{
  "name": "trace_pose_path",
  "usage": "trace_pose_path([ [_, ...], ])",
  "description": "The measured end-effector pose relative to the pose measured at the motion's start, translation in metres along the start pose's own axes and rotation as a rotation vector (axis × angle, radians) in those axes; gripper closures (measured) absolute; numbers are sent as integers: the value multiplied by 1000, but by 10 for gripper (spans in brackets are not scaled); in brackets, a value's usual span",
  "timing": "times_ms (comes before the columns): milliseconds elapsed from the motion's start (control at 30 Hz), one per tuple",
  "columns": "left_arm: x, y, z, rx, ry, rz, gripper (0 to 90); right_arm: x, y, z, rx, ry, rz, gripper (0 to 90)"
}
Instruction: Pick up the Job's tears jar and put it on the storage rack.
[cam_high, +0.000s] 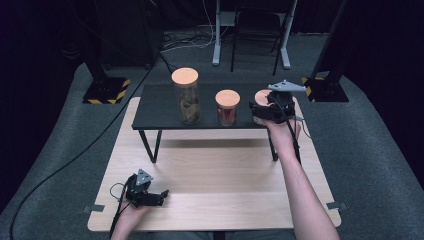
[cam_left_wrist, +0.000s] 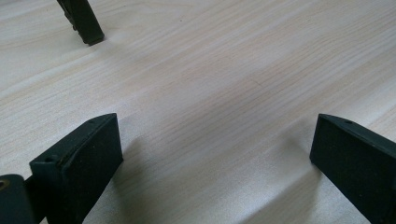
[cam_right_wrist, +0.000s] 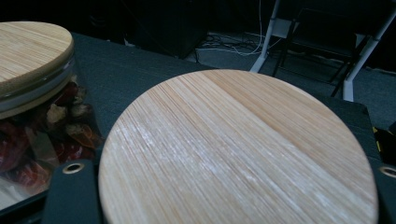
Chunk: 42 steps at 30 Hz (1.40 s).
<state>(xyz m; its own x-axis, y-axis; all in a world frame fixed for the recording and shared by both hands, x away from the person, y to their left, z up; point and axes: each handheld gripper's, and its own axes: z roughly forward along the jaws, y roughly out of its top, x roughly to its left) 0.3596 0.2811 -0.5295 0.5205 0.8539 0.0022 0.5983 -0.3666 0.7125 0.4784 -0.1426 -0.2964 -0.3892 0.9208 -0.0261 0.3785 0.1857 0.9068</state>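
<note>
The right hand-held gripper (cam_high: 261, 111), clamped on the jar (cam_right_wrist: 238, 149), could knock the neighbouring jar (cam_high: 227, 107) at nine o'clock; the left hand-held gripper (cam_high: 159, 196) rests open.

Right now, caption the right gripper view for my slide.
Right hand-held gripper shut on a wooden-lidded jar, beside another jar.

No text, label, brand, number or sign can be read anywhere.

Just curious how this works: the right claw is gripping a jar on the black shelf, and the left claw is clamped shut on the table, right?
Not quite. The left claw is open, its jaws wide apart over the bare table, as the left gripper view shows. The right claw does grip a jar on the black shelf.
</note>
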Motion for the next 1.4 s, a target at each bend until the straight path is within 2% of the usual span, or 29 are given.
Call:
trace_pose_path([
  [233,0,0,0,0,0,0,19,-2,-3,0,0,6,7,234],
  [600,0,0,0,0,0,0,19,0,-2,-11,-15,30,14,137],
  [1067,0,0,0,0,0,0,19,-2,-9,-40,-42,46,16,108],
  [1400,0,0,1,-2,1,-4,19,-5,-26,-61,-34,62,8,87],
])
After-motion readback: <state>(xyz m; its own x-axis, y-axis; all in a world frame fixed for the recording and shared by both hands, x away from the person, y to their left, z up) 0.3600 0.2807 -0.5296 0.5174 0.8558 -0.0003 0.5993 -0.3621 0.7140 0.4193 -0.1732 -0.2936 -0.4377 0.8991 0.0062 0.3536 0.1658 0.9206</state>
